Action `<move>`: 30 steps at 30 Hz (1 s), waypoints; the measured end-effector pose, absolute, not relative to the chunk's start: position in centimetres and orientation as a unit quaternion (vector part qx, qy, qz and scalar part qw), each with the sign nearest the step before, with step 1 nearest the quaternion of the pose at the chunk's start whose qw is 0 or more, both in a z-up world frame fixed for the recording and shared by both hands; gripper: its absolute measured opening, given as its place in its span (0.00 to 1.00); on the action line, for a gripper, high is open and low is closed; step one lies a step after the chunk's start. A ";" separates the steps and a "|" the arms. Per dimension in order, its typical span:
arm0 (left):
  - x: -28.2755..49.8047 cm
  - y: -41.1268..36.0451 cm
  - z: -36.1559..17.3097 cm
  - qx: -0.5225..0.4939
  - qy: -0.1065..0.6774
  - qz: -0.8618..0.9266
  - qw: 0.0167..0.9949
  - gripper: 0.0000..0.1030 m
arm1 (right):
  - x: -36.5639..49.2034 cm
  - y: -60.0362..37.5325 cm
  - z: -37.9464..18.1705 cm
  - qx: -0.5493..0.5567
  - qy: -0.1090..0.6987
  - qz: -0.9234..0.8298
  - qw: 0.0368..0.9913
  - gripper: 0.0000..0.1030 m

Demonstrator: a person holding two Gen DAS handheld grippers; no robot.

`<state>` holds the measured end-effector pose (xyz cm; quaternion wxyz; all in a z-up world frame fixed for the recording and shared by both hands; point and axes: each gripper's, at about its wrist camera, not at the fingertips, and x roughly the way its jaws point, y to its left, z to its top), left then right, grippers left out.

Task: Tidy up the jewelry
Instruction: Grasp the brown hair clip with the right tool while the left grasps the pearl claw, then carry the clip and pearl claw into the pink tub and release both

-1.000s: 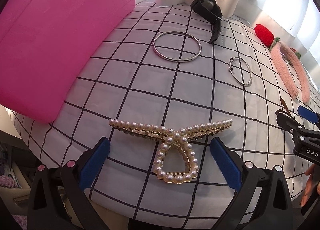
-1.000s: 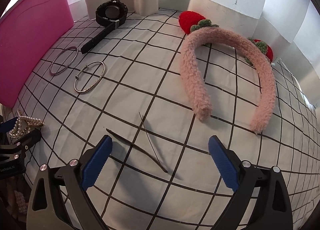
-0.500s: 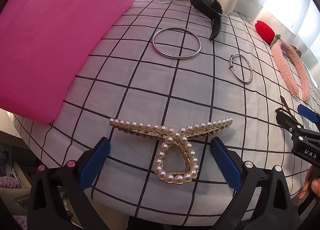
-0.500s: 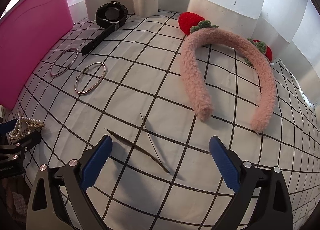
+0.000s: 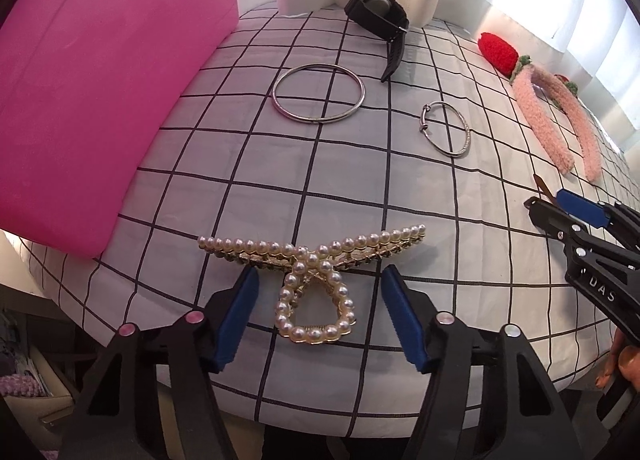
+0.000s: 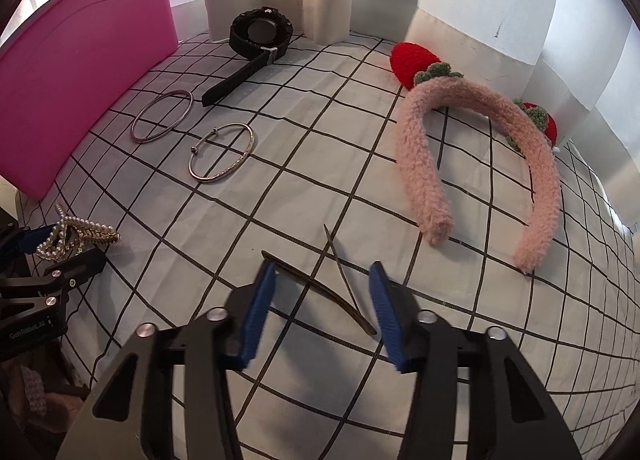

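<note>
Left wrist: left gripper (image 5: 316,314) jaws have just been closing, now half-open astride the pearl hair claw (image 5: 312,282), pads not touching it; its beaded bar runs crosswise just ahead, loop pointing back between the fingers. Right wrist: right gripper (image 6: 320,312) jaws also just narrowed around the thin dark metal hairpin (image 6: 320,288), a V lying diagonally between the ribbed blue pads (image 6: 256,312), contact unclear.
</note>
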<state>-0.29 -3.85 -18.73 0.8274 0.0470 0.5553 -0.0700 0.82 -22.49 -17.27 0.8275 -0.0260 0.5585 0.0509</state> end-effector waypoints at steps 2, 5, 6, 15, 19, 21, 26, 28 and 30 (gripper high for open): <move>-0.4 -3.9 -18.5 0.049 0.554 -0.077 0.828 0.35 | 0.8 -22.3 -17.2 -0.030 0.559 0.048 0.827 0.13; -0.4 -3.8 -18.4 0.047 0.555 -0.082 0.827 0.29 | 0.7 -22.7 -17.0 -0.015 0.558 0.049 0.828 0.12; -0.4 -3.6 -18.4 0.046 0.555 -0.084 0.826 0.29 | 0.7 -22.8 -17.0 -0.008 0.559 0.049 0.828 0.11; -0.5 -2.5 -17.6 0.036 0.552 -0.080 0.829 0.29 | 0.2 -23.0 -15.8 0.020 0.550 0.048 0.834 0.11; -0.7 -2.5 -16.0 0.041 0.535 -0.086 0.839 0.29 | 0.1 -22.8 -14.0 0.028 0.537 0.050 0.842 0.11; -0.9 -2.7 -14.8 0.046 0.524 -0.094 0.845 0.29 | 0.0 -22.7 -12.8 0.031 0.530 0.052 0.846 0.11; -0.9 -3.1 -11.1 0.049 0.488 -0.112 0.865 0.29 | 0.4 -22.4 -9.7 0.031 0.511 0.053 0.857 0.11; -0.7 -3.1 -9.4 0.044 0.471 -0.115 0.873 0.29 | 0.6 -22.3 -8.2 0.030 0.504 0.054 0.862 0.11; -0.5 -2.9 -7.6 0.038 0.454 -0.116 0.883 0.29 | 0.9 -22.1 -6.7 0.028 0.494 0.054 0.867 0.11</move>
